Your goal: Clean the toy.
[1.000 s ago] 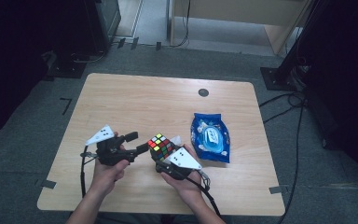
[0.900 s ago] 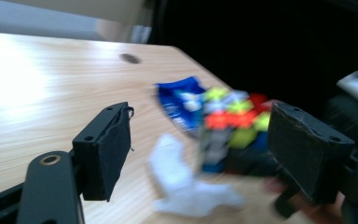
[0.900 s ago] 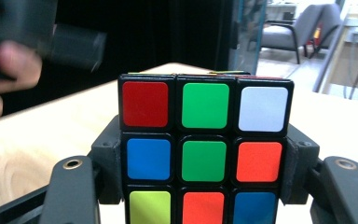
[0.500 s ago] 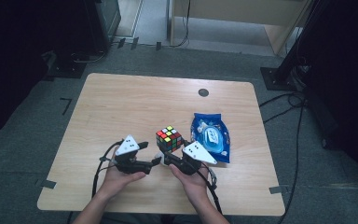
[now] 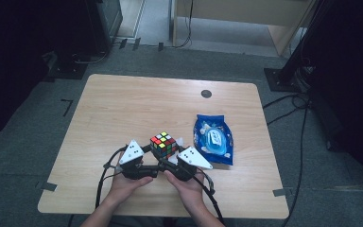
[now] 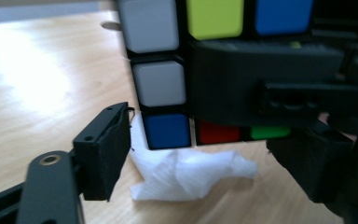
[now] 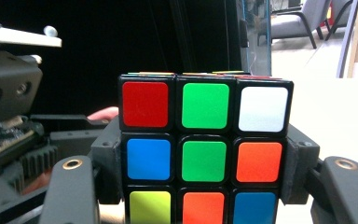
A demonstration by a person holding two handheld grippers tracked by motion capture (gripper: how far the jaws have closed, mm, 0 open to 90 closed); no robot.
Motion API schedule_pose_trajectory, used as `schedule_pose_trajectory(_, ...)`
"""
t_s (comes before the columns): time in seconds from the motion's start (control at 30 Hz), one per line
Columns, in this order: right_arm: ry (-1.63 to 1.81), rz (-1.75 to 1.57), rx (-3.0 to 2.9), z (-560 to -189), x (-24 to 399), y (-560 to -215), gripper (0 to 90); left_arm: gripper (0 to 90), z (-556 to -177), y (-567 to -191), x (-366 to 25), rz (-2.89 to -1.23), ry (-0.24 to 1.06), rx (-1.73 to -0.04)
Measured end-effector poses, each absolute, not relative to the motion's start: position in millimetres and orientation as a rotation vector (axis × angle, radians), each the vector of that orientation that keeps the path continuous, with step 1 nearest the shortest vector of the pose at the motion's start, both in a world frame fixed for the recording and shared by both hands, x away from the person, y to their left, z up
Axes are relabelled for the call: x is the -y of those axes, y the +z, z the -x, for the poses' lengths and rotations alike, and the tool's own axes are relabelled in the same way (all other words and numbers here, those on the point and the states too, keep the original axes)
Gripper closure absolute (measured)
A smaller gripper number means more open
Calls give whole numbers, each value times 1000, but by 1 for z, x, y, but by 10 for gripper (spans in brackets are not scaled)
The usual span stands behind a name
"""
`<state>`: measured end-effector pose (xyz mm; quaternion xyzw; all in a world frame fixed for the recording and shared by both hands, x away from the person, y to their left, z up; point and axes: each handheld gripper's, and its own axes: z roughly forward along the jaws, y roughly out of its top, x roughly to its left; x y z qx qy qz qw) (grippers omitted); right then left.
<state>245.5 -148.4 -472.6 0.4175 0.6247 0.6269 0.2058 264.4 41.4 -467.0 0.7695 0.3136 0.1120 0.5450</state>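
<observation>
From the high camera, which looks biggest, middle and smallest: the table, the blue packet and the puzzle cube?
1. Table, by far the largest.
2. Blue packet.
3. Puzzle cube, smallest, though raised nearer the camera.

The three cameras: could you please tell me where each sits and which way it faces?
High view: above the person's side, looking down on the table; both hands and grippers.
Left gripper view: low, facing the puzzle cube and a white tissue; own jaws.
Right gripper view: level, facing the cube, its jaws clamping it.
All share the cube.
</observation>
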Motion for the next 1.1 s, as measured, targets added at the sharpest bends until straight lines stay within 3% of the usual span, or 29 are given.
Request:
schedule_pose_trajectory(0.13, 1758, -1181, -1746, -246, 149, -474, 344, 321, -260, -467, -40, -1846, 327, -689)
schedule_pose_trajectory(0.53, 1799, -1232, -1779, -247, 151, -474, 340, 337, -258, -469, -47, -1917, 455, -571)
schedule_pose_trajectory(0.9, 1847, -1322, -1807, -251, 157, -468, 320, 341, -257, -471, -49, -1963, 448, -495)
schedule_pose_trajectory(1.1, 1812, -1369, -1805, -248, 156, -468, 342, 325, -257, -471, -44, -1963, 439, -535)
